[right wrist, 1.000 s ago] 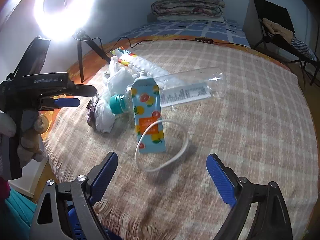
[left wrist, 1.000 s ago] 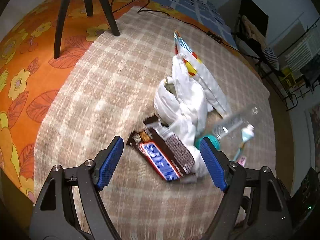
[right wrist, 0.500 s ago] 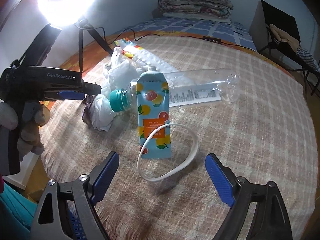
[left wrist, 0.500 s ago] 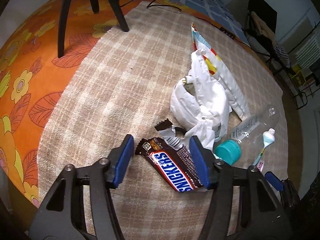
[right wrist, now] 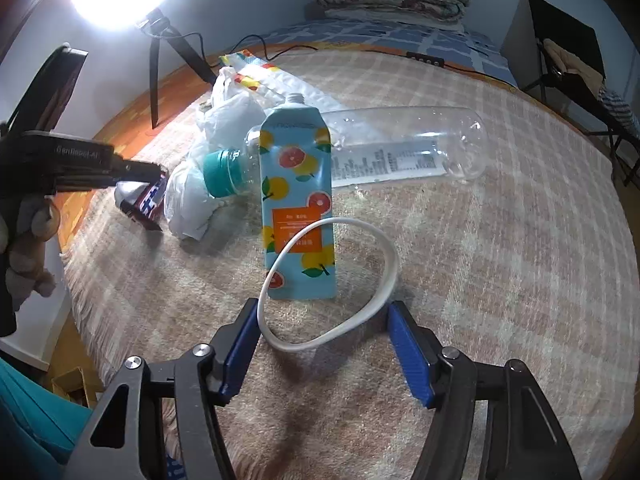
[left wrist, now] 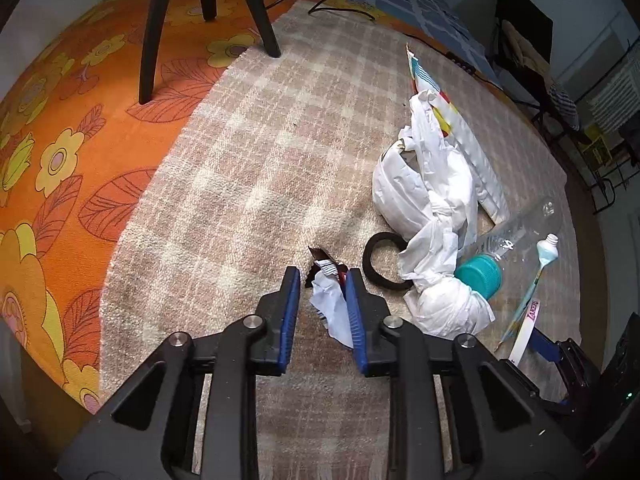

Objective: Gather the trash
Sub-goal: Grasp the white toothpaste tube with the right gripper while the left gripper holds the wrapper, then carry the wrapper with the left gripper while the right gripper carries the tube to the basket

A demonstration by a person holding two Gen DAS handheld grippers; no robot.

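My left gripper (left wrist: 320, 276) has its jaws closing on a crumpled Snickers wrapper (left wrist: 330, 308), which stands squeezed between the blue pads. In the right wrist view the left gripper (right wrist: 154, 172) holds that wrapper (right wrist: 146, 206) tilted up off the plaid blanket (right wrist: 500, 240). My right gripper (right wrist: 322, 308) is closing too, and a white rubber loop (right wrist: 390, 264) lies between its pads, which just reach its sides. The loop rests partly on a blue fruit-print pouch (right wrist: 296, 184). Behind it lie a clear bottle (right wrist: 400, 152) with a teal cap (right wrist: 218, 172) and a knotted white plastic bag (left wrist: 420, 200).
A black ring (left wrist: 372, 264) lies on the blanket just right of the wrapper. A white printed packet (left wrist: 460, 140) lies behind the bag. Tripod legs (left wrist: 208, 0) stand on the orange floral cloth (left wrist: 60, 140). A power strip (right wrist: 426, 58) and a chair (right wrist: 560, 56) are at the back.
The left jaws have narrowed around the Snickers wrapper, crumpling it from flat to upright and baring a black ring. The right jaws have narrowed towards the white loop.
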